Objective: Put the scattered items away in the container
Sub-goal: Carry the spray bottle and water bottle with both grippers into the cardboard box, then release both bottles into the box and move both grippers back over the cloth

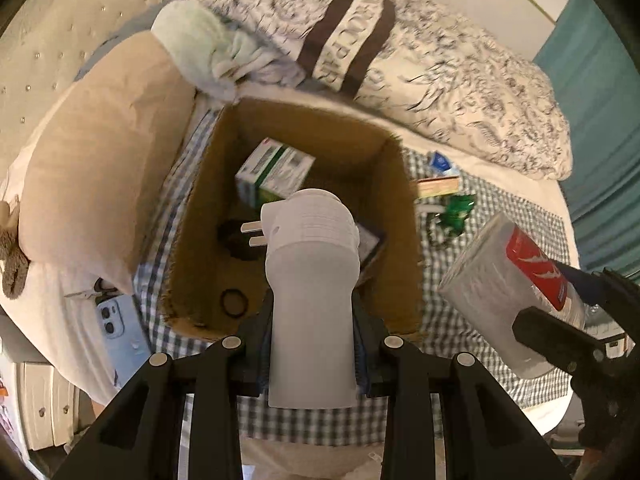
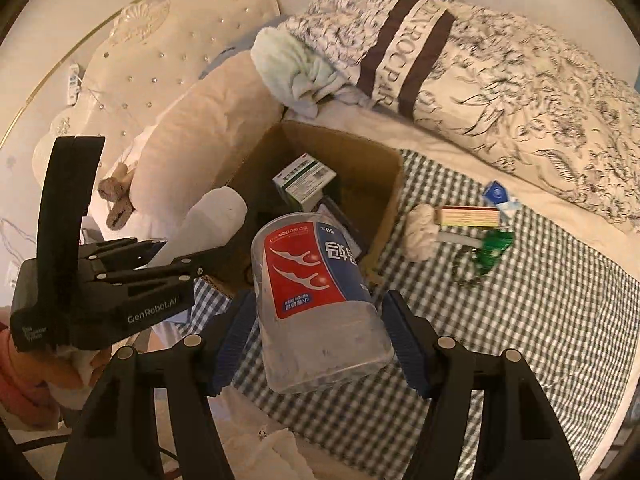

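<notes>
partly done: green box (image 1: pixel 276 174) already in cardboard box (image 1: pixel 200 216) on bed (image 2: pixel 520 320). left gripper (image 1: pixel 312 344) jaws clamped on white plug (image 1: pixel 310 280), right gripper (image 2: pixel 318 336) jaws clamped on floss jar (image 2: pixel 316 300), both near box's near edge. matchbox (image 2: pixel 469 216), green keyring (image 2: pixel 490 246) left.

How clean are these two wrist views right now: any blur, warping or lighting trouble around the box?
Left wrist: warm, dim light; the cardboard box rim and the carton inside smear with motion blur, while the white plug in the left gripper is sharp. Right wrist: the clear jar in the right gripper reads sharply; fisheye bends the bed's edges, and the quilt is soft.
</notes>
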A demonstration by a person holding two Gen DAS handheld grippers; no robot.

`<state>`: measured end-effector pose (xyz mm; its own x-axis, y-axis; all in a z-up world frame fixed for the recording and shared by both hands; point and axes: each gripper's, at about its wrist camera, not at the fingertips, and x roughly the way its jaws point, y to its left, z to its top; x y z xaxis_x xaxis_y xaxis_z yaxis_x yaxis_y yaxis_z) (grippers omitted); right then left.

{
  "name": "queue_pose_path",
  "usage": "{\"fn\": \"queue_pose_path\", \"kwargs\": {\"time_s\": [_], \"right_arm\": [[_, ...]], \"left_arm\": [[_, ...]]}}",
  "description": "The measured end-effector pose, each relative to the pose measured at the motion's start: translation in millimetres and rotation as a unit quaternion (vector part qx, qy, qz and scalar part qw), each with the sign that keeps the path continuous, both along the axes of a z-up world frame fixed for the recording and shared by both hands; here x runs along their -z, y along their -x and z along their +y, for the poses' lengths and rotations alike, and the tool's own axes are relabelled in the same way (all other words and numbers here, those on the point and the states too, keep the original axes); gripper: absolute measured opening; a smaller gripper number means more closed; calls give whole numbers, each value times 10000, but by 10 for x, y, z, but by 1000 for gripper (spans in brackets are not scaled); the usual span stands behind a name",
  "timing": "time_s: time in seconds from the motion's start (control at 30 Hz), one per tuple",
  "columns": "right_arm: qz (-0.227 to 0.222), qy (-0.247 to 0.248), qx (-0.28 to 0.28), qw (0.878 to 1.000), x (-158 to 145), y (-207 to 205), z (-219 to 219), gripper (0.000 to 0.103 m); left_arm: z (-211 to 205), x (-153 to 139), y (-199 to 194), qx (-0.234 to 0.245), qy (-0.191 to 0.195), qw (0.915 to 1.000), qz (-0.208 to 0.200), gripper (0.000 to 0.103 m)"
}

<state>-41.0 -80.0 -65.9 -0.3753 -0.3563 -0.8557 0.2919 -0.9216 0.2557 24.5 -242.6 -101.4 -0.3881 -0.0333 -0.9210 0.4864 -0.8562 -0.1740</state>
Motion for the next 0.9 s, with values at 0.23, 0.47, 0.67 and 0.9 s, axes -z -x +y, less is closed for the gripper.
{"fn": "queue_pose_path", "kwargs": {"time_s": [0.23,0.47,0.67,0.9], "right_arm": [[-223,-32,95,9997,174,295,-222,52],[-293,-5,475,9984,229,510,-149,52],[-383,-36,950,9947,259,560,97,52],[-243,48,2014,9792,227,406,609,67]], "left_arm": [[-212,215,59,79,-130,9997,-183,32],[-357,264,277,53,-32,9994,-335,92],[-327,299,469,121,-103,9990,-419,92],[-30,143,668,331,212,9988,-282,92]]}}
